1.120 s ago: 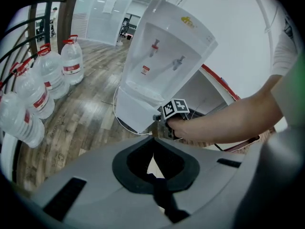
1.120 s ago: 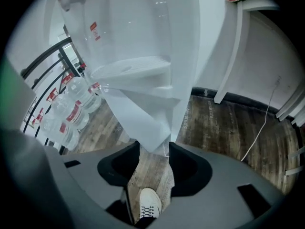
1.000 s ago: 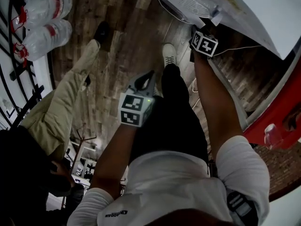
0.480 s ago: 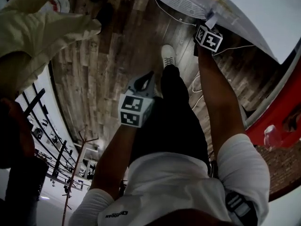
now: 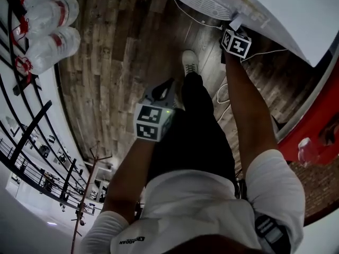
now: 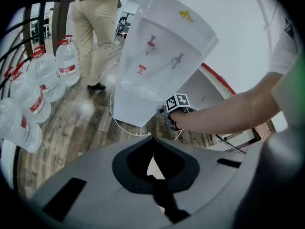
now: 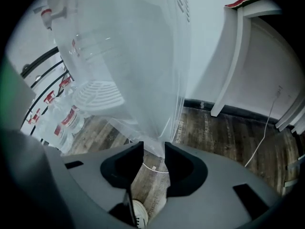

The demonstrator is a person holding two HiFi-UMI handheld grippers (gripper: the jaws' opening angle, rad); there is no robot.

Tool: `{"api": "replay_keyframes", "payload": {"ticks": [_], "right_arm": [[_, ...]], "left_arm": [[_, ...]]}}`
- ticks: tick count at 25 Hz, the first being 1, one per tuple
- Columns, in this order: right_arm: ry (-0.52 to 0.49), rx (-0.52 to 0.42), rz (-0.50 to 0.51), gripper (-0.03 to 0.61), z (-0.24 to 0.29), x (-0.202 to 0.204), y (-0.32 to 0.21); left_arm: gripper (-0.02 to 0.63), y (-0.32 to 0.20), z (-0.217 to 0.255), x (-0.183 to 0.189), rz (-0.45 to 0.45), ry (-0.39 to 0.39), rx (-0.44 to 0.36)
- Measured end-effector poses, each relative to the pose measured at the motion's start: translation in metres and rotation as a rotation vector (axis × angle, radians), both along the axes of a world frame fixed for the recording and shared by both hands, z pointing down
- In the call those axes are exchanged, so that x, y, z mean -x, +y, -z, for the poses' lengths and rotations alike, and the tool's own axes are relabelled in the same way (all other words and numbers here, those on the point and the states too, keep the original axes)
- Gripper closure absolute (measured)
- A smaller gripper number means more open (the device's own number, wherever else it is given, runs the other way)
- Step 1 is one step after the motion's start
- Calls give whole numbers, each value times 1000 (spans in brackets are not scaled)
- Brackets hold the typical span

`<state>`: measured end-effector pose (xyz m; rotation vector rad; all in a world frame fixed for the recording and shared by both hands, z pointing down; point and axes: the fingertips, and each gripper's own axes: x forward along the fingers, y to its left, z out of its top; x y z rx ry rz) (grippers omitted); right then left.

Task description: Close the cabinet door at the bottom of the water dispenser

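The white water dispenser (image 6: 157,56) stands on the wood floor, with its drip tray (image 5: 209,4) at the top of the head view. The lower corner of its translucent cabinet door (image 7: 157,89) reaches down between the pads of my right gripper (image 7: 153,151). These jaws have just been closing and now hold that edge. The head view shows the right gripper (image 5: 237,24) at the dispenser's base. My left gripper (image 5: 162,90) hangs over my leg with its pads together and nothing in them; it (image 6: 152,165) points towards the dispenser.
Several large water bottles (image 5: 47,30) lie along a black railing at the left. A person in beige trousers (image 6: 95,27) stands beyond the dispenser. A white cable (image 5: 222,94) loops on the floor. A red-edged white unit (image 5: 312,126) is at the right.
The right gripper has shifted slightly further up against the dispenser. The person in beige at the left has left the head view. The left gripper has stayed still.
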<state>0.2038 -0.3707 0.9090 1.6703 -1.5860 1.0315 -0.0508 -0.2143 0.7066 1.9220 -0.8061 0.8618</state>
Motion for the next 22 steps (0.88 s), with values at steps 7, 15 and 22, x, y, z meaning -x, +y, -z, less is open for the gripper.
{"api": "replay_keyframes", "payload": {"ticks": [7,15,22], "right_arm": [[-21,-32,0,425,35,20,15],[-41,-58,-12,522,116,56,87],[-146,-147,70,555,204,107,145]], "left_arm": [[617,4,33,11,20,19,-83],[617,45,100,69,74,7,-203],[617,88,159,91,63,49,-337]]}}
